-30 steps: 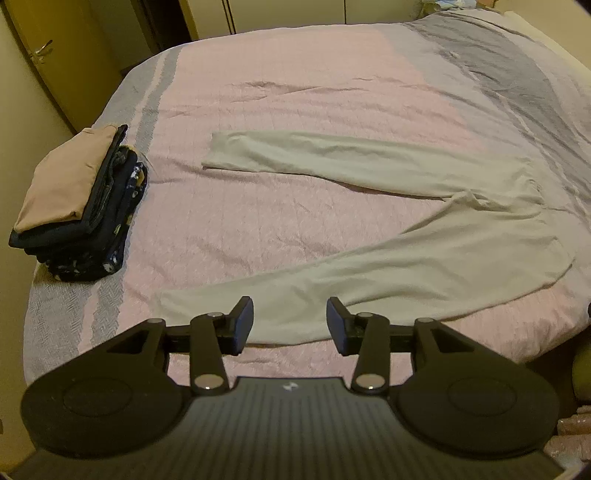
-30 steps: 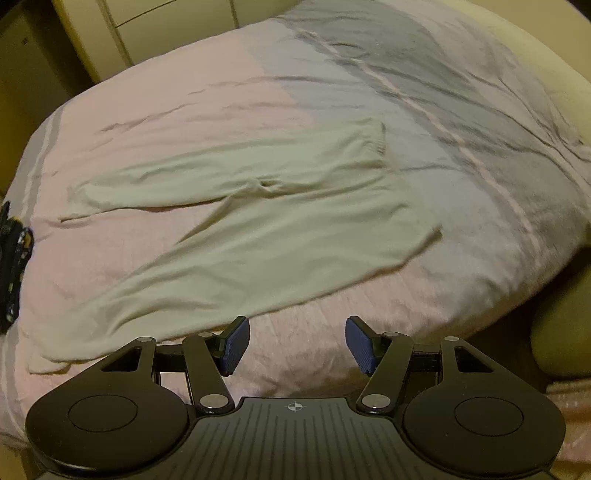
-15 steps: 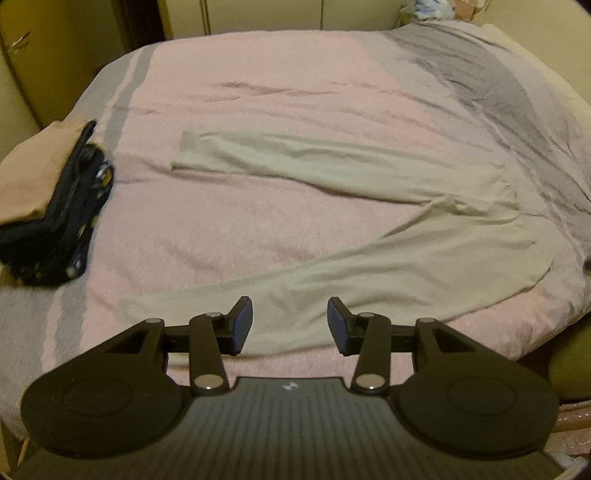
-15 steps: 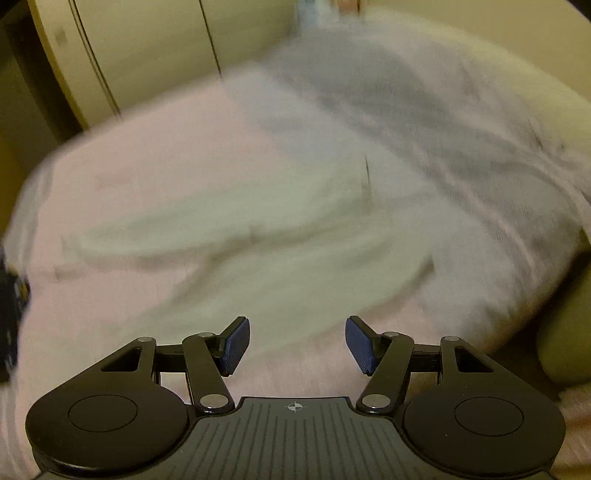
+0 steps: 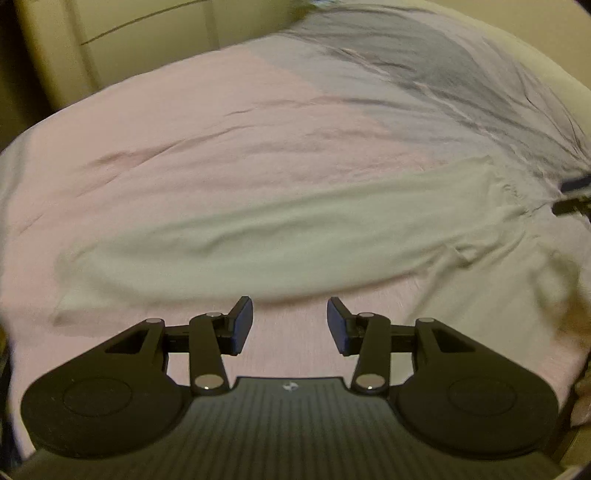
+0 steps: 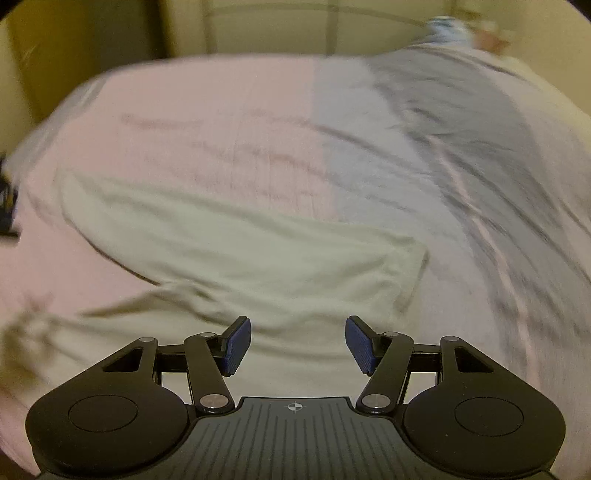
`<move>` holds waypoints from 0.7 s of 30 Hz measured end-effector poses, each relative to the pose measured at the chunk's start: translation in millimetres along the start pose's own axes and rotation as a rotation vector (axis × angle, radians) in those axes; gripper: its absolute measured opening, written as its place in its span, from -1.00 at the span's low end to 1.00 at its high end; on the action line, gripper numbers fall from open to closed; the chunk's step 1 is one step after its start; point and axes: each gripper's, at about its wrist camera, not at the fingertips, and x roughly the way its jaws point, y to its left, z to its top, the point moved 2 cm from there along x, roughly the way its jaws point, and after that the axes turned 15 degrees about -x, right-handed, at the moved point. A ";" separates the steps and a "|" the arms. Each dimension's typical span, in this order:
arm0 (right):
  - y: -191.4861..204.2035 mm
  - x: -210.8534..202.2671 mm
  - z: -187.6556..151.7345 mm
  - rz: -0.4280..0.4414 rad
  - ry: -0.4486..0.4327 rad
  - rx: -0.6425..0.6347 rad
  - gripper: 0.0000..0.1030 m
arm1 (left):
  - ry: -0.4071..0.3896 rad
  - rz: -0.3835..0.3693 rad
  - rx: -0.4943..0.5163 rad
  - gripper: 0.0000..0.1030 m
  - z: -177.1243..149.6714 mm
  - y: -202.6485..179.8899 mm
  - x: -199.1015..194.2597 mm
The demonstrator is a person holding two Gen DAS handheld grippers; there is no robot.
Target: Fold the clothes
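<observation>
A pair of pale grey-green trousers (image 5: pixel 288 236) lies flat on the bed, legs spread apart. My left gripper (image 5: pixel 290 325) is open and empty, low over the pink bedspread just short of the far trouser leg. My right gripper (image 6: pixel 297 341) is open and empty, low over the waist part of the trousers (image 6: pixel 295 258). The tips of the right gripper (image 5: pixel 572 195) show at the right edge of the left wrist view. Both views are blurred by motion.
The bedspread is pink (image 5: pixel 221 140) on the left and grey striped (image 5: pixel 461 85) on the right. Pale cupboard doors (image 6: pixel 277 29) stand behind the bed. A dark stack of folded clothes (image 6: pixel 7 214) is barely visible at the left edge of the right wrist view.
Both grippers have moved forward and lower over the bed, closer to the trousers. The folded stack has slipped out of the left wrist view. Both stay open.
</observation>
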 end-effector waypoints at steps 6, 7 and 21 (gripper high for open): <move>-68.8 108.2 43.9 0.136 0.024 -0.222 0.19 | 0.042 -0.042 0.242 -0.22 52.1 11.1 114.7; -79.2 126.1 50.4 0.154 0.022 -0.244 0.19 | 0.052 -0.043 0.272 -0.22 58.5 15.1 130.5; -110.9 241.1 82.0 0.480 0.136 -0.359 0.18 | 0.191 0.015 0.460 -0.22 91.9 87.5 219.8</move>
